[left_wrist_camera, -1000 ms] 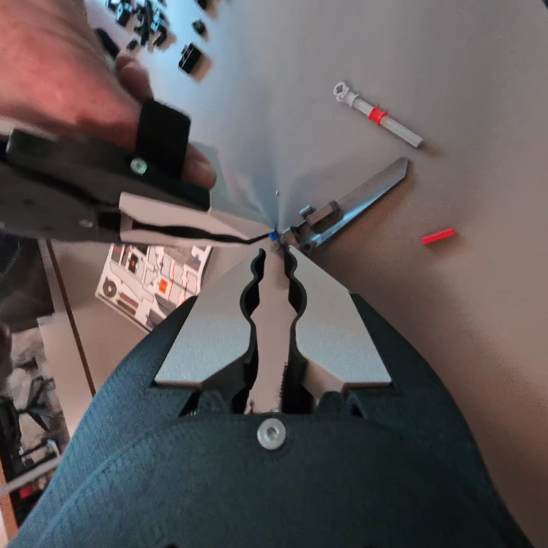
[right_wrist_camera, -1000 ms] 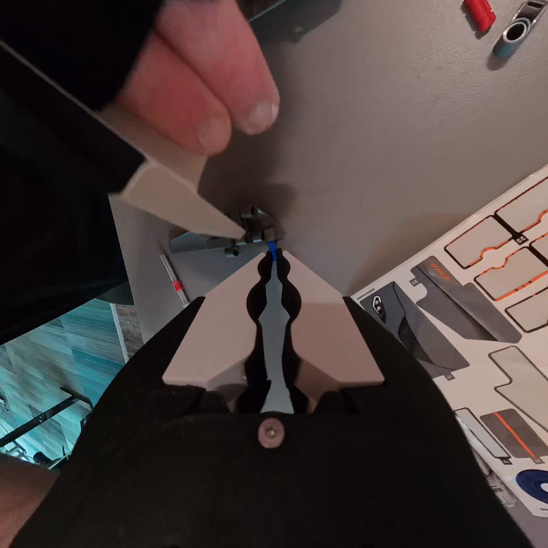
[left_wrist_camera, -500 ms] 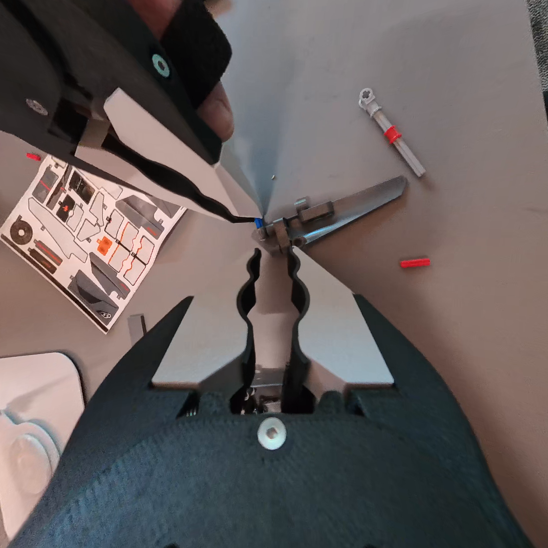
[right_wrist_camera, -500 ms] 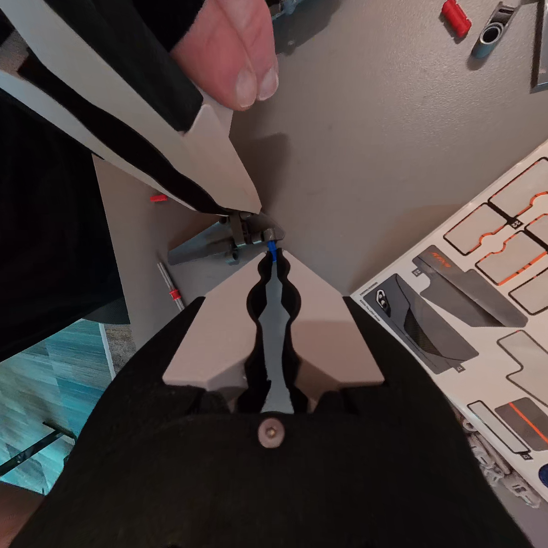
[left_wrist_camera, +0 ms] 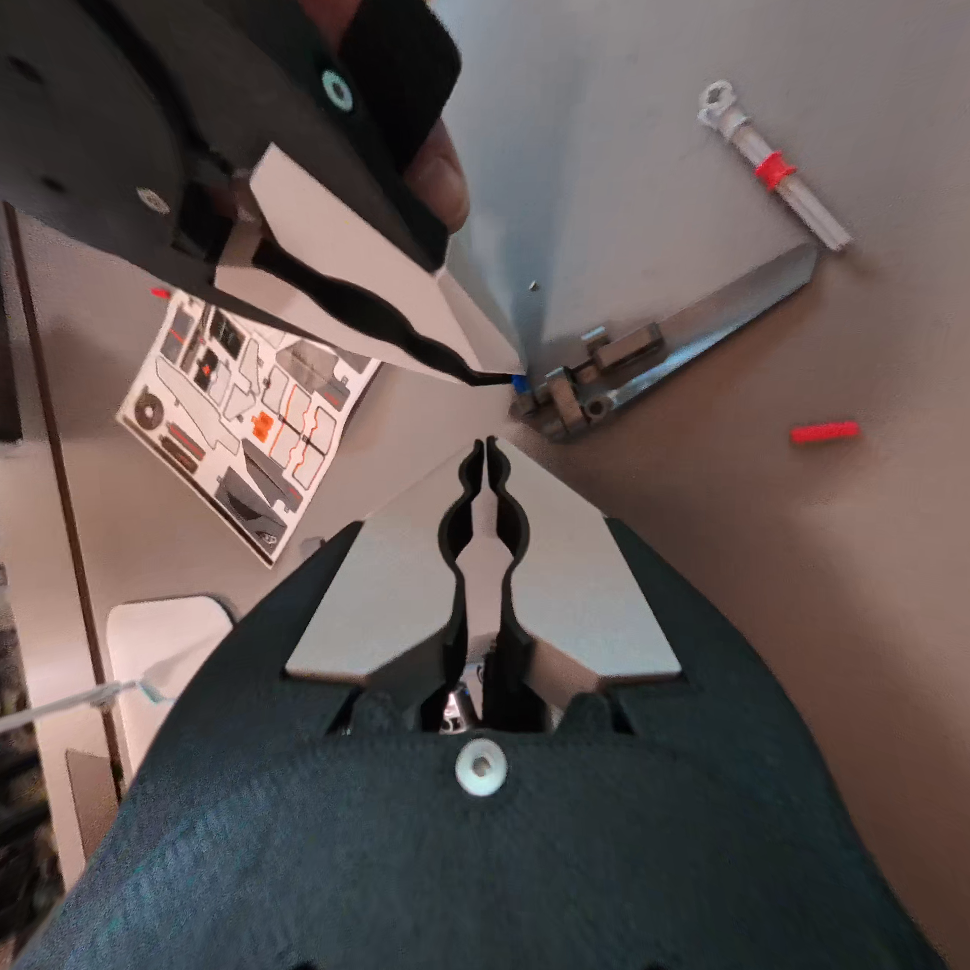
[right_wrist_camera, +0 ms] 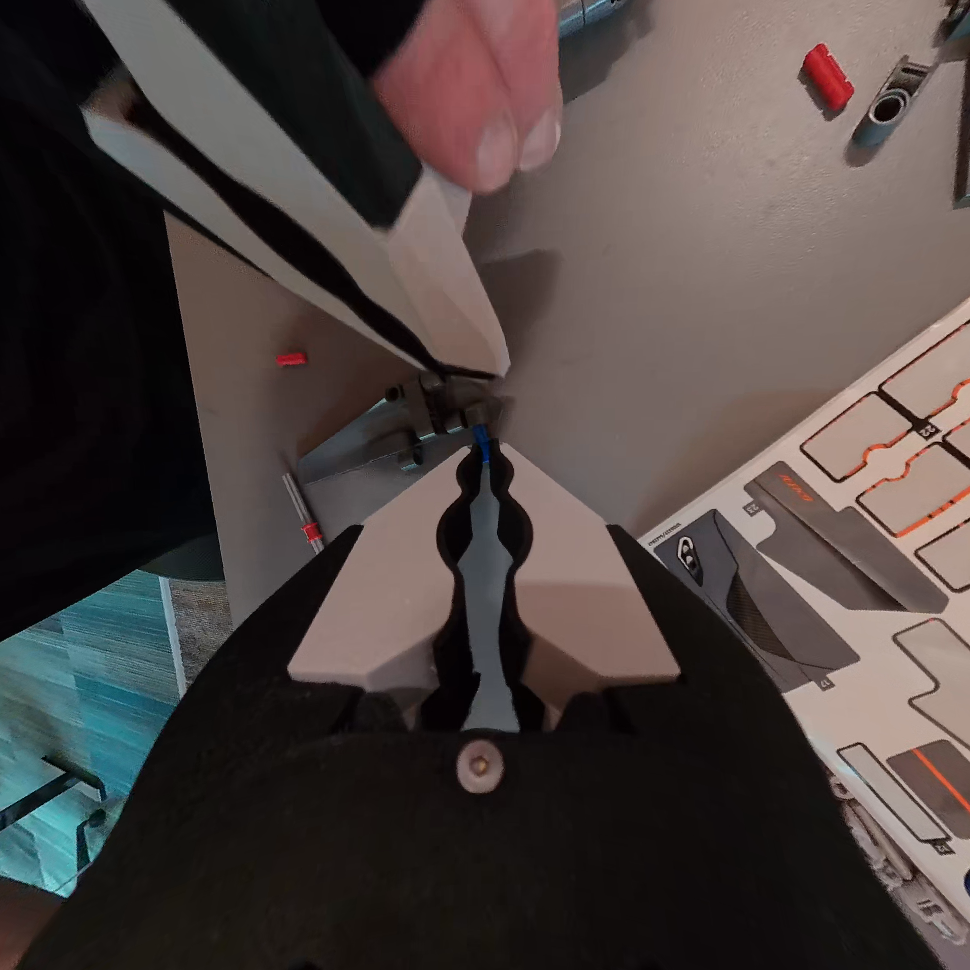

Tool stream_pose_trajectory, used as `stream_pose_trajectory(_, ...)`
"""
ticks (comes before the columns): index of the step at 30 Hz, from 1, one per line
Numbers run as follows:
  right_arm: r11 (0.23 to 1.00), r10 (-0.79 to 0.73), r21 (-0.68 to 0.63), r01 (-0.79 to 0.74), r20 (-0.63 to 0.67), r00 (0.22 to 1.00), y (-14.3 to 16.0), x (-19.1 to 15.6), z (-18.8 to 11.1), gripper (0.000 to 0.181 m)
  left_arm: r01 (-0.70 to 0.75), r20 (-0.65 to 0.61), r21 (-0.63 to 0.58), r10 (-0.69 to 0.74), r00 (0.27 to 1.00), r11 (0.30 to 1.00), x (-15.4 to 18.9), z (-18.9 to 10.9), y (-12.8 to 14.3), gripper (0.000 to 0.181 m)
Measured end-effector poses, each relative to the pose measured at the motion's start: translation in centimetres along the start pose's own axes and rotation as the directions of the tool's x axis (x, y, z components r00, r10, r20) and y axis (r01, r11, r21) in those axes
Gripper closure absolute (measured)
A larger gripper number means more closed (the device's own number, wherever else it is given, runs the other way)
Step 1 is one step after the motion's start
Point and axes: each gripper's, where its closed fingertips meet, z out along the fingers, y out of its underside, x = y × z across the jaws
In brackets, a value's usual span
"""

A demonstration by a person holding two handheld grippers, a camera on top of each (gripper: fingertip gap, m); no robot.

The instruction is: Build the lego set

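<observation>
In the left wrist view the left gripper (left_wrist_camera: 483, 443) has its two tips drawn together to a hairline gap with nothing between them, poised just short of the grey wing assembly (left_wrist_camera: 677, 357), a long tapered panel with dark connector blocks clipped to its near end, lying flat on the grey table (left_wrist_camera: 787, 603). From the upper left the right gripper (left_wrist_camera: 512, 373) reaches in, its tips pinched on a small blue pin (left_wrist_camera: 519, 383) whose other end meets the end of the assembly. Far right lies a light grey axle with a red bush (left_wrist_camera: 771, 168), its tip just beside the panel's pointed end; a loose red pin (left_wrist_camera: 825, 431) lies to the right of the assembly, apart from it. A sticker sheet (left_wrist_camera: 246, 420) lies to the left, and a white rounded object (left_wrist_camera: 162, 640) sits nearer the table's left edge. In the right wrist view the right gripper (right_wrist_camera: 485, 452) is narrowed onto the blue pin (right_wrist_camera: 481, 440), which points into a dark connector of the assembly (right_wrist_camera: 420, 420) just beyond its tips. The left gripper (right_wrist_camera: 493, 375) comes down from the upper left, a hand (right_wrist_camera: 483, 89) on it, its pale tips closed just above the connectors; whether they touch cannot be told. The sticker sheet (right_wrist_camera: 840, 551) fills the right side; a red brick (right_wrist_camera: 826, 76) and a grey-blue connector (right_wrist_camera: 892, 105) lie far right.
</observation>
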Motion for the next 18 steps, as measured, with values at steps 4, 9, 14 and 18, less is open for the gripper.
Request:
stream_pose_trajectory(4,1.0,-0.027,-0.009,0.027,-0.008,1.0,0.0,0.0,0.0,0.181,-0.137,-0.021,0.094,0.14,0.99,0.986,1.2,-1.1,-0.7,0.178)
stream_pose_trajectory(9,0.999,-0.035,-0.015,0.035,-0.016,0.999,0.0,0.0,0.0,0.181,-0.238,-0.011,0.106,0.241,0.97,0.965,2.1,-0.3,-0.8,0.176)
stream_pose_trajectory(14,0.999,-0.037,-0.02,0.037,-0.015,0.999,0.0,0.0,0.0,0.181,-0.289,-0.014,0.121,0.292,0.956,0.95,2.2,-0.3,-1.0,0.181)
stream_pose_trajectory(18,0.999,-0.049,-0.024,0.048,-0.016,0.999,0.0,0.0,0.0,0.181,-0.322,-0.04,0.135,0.33,0.943,0.937,2.3,-0.6,-0.8,0.179)
